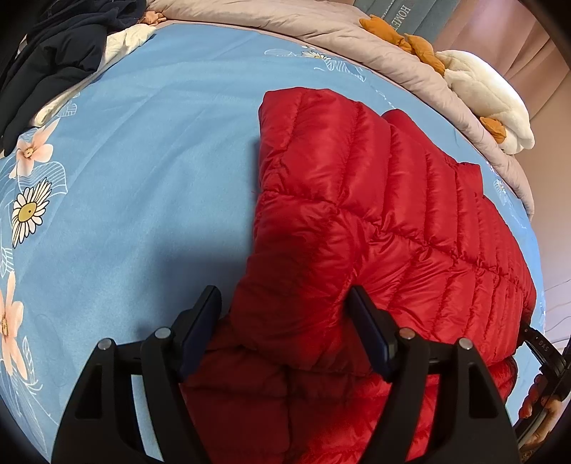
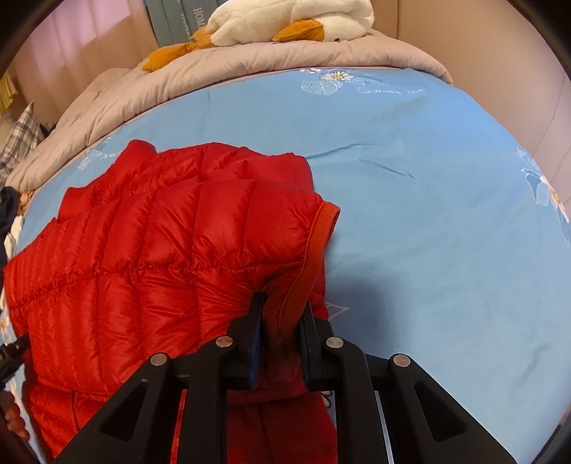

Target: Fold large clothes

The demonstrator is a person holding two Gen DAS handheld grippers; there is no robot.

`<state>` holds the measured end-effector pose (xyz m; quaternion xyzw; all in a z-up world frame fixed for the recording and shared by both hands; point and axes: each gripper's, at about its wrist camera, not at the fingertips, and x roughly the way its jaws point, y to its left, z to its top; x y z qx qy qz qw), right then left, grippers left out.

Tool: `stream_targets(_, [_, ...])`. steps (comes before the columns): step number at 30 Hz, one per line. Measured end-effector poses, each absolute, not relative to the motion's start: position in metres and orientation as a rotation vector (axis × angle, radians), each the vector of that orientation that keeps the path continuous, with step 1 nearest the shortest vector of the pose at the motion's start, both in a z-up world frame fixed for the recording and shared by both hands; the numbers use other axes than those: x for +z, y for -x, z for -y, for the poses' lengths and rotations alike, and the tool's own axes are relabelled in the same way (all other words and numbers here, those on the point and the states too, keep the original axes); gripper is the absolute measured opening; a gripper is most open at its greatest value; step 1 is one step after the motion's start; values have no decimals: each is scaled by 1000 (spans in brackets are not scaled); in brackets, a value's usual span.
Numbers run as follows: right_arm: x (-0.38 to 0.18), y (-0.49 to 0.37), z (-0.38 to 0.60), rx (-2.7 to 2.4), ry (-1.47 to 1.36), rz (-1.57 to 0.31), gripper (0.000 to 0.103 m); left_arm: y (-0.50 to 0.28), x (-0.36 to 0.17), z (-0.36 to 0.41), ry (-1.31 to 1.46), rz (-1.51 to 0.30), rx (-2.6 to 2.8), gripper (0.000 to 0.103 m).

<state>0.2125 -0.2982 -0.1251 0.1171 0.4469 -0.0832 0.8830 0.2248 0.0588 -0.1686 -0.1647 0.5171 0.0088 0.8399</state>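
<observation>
A red quilted down jacket [image 1: 374, 200] lies partly folded on a blue flowered bedsheet [image 1: 142, 160]. My left gripper [image 1: 285, 299] is open, its jaws wide apart on either side of a bunched red fold at the jacket's near left edge. In the right wrist view the jacket [image 2: 142, 242] fills the left half. My right gripper [image 2: 283, 314] is shut on the jacket's near right edge by the orange-red trimmed hem [image 2: 317, 242] and lifts it slightly off the sheet [image 2: 446, 214].
A grey duvet [image 1: 357, 46] is bunched along the far side of the bed, with a white and orange plush duck [image 2: 285, 21] on it. Dark and white clothes [image 1: 57, 57] are piled at the far left. A plaid pillow [image 2: 18, 139] lies beyond the bed.
</observation>
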Motion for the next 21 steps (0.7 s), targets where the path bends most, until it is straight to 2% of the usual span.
stream_targets(21, [-128,-215,300,-177,-259,-930,15,-220,-168,-61,351,-1085,33,82])
